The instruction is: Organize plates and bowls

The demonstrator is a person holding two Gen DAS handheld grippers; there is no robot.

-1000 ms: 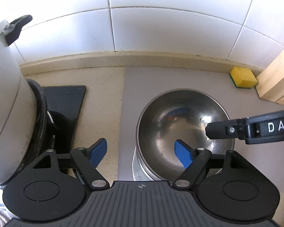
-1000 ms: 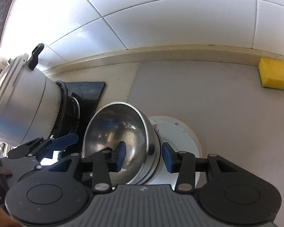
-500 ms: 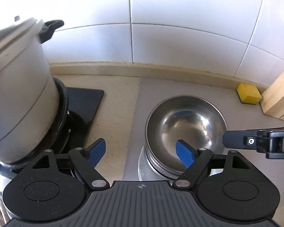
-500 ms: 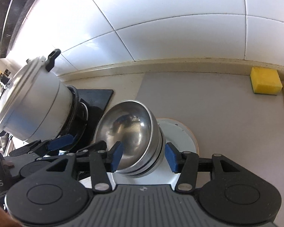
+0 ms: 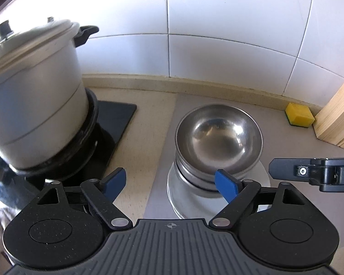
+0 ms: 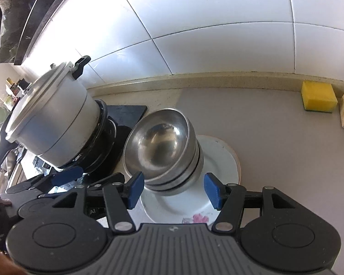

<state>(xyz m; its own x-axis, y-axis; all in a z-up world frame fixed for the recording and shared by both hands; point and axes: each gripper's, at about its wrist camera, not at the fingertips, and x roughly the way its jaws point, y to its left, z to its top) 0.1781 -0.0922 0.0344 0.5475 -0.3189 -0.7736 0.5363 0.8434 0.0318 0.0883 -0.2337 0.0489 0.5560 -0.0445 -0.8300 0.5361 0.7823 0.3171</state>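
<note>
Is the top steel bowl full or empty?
Empty. The top steel bowl shows only its bare shiny bottom with reflections. It sits nested in other steel bowls on a white plate.

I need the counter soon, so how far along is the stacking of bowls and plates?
Mostly done, it seems: the nested steel bowls sit on the white floral plate on the grey mat. Nothing is in hand; the right hand-held gripper is opening with its pads off the bowls, and the left hand-held gripper is empty and opening too. No other loose dishes are in view.
</note>
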